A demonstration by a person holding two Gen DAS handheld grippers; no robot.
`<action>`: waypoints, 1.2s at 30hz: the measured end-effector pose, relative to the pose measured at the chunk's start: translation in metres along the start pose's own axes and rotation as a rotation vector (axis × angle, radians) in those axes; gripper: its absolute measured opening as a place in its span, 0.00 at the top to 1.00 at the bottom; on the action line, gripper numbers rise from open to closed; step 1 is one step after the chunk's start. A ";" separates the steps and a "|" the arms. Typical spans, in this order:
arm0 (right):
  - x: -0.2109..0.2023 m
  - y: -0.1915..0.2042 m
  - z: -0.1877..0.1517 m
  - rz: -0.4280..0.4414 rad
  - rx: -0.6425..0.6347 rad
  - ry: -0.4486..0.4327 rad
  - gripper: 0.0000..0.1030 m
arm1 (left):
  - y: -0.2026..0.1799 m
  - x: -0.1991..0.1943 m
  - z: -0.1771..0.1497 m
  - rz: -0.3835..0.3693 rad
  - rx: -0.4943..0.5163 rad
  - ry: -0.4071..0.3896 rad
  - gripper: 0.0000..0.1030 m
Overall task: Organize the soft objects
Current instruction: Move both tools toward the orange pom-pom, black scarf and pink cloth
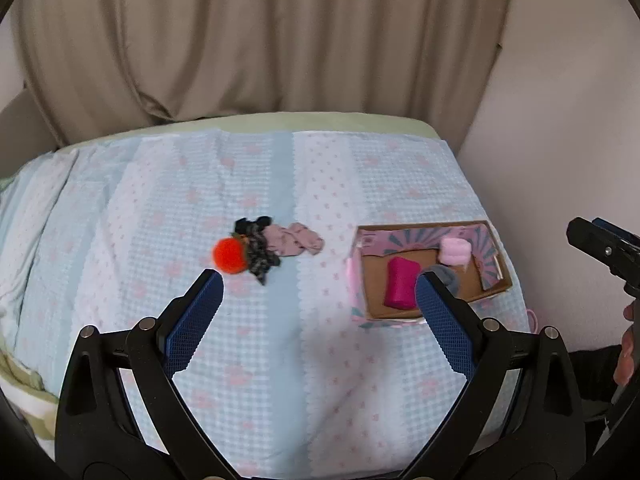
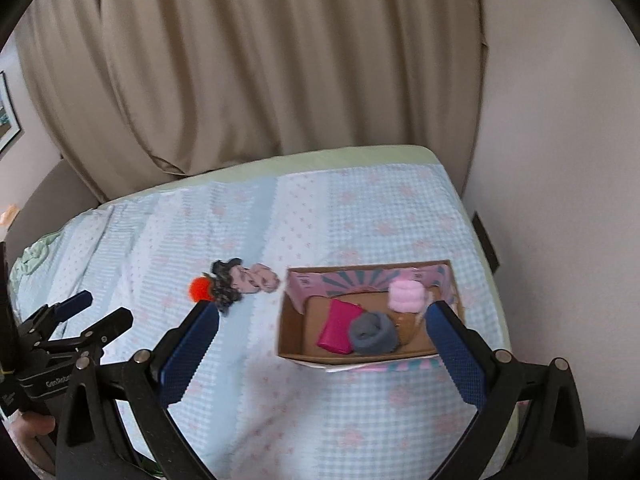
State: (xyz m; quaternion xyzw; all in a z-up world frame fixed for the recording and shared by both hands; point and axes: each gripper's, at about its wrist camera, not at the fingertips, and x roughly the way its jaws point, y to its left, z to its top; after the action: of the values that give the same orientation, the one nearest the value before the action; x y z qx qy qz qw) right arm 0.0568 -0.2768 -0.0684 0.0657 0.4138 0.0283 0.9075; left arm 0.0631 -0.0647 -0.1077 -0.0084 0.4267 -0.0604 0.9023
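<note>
On the bedspread point(image 1: 256, 340), going L to R: orange pom-pom point(image 1: 229, 256), dark patterned cloth point(image 1: 259, 254) and pale pink cloth point(image 1: 296, 240) bunched touching, then cardboard box point(image 2: 290, 332) w/ magenta roll point(image 2: 339, 327), grey roll point(image 2: 373, 333) and light pink roll point(image 2: 406, 296) inside. Looks mid-sort: 3 packed, 3 loose. Left gripper point(image 1: 320, 284) and right gripper point(image 2: 322, 314) both spread wide, holding nothing; next prob. L drops onto the pom-pom, then carries it right to the box.

Bed point(image 2: 340, 208) wearing a pale blue checked cover, an orange pompom point(image 2: 201, 289), a dark scrunchie point(image 2: 225, 286) and a pink sock point(image 2: 258, 278) lying bunched together mid-bed, a cardboard box point(image 2: 294, 334) sitting just to their right
</note>
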 end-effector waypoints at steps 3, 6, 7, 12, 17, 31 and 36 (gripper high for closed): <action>0.000 0.023 0.000 0.016 -0.018 -0.012 0.00 | 0.025 -0.003 0.000 -0.007 -0.012 -0.013 0.06; 0.002 0.046 0.002 0.012 -0.027 -0.027 0.00 | 0.051 -0.001 0.003 -0.021 -0.013 -0.007 0.06; 0.004 0.055 0.004 0.012 -0.018 -0.032 0.00 | 0.058 0.000 0.004 -0.027 -0.011 -0.003 0.06; 0.017 0.089 0.007 0.020 0.027 -0.043 0.00 | 0.103 0.014 0.007 -0.038 0.015 0.006 0.06; 0.043 0.126 0.007 0.012 0.033 -0.041 0.00 | 0.139 0.037 0.007 -0.066 0.043 0.021 0.06; 0.154 0.192 0.003 -0.006 0.062 0.010 0.00 | 0.205 0.165 0.006 -0.138 0.180 0.114 0.06; 0.211 0.203 -0.005 -0.009 0.061 0.044 0.13 | 0.217 0.234 0.000 -0.187 0.228 0.142 0.06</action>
State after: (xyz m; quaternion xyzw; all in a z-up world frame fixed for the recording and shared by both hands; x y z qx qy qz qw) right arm 0.1921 -0.0528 -0.2002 0.0910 0.4348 0.0131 0.8958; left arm 0.2317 0.1235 -0.3022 0.0585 0.4770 -0.1924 0.8556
